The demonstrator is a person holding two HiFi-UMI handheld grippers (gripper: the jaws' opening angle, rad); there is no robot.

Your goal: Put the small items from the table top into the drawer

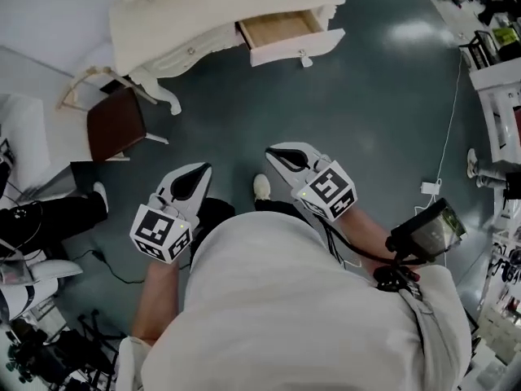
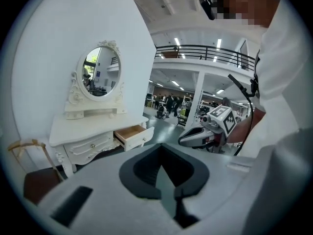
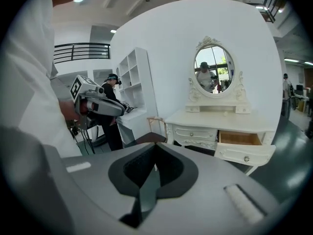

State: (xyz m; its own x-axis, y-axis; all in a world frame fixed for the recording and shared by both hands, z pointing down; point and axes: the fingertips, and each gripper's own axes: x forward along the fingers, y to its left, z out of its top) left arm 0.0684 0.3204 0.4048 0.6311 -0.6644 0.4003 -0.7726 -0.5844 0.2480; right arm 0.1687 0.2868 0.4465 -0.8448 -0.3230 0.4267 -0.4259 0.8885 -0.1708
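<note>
left tool: jaws shut, nothing in them.
right tool: jaws shut too, empty.
drawer: pulled open at the right end of the counter.
small items: can't make any out on the counter top from here.
step: you're well back from the counter. Close in, square up, open one tool before reaching.
room: glossy dark floor; brown-seated chair left of the counter; oval mirror on it.
</note>
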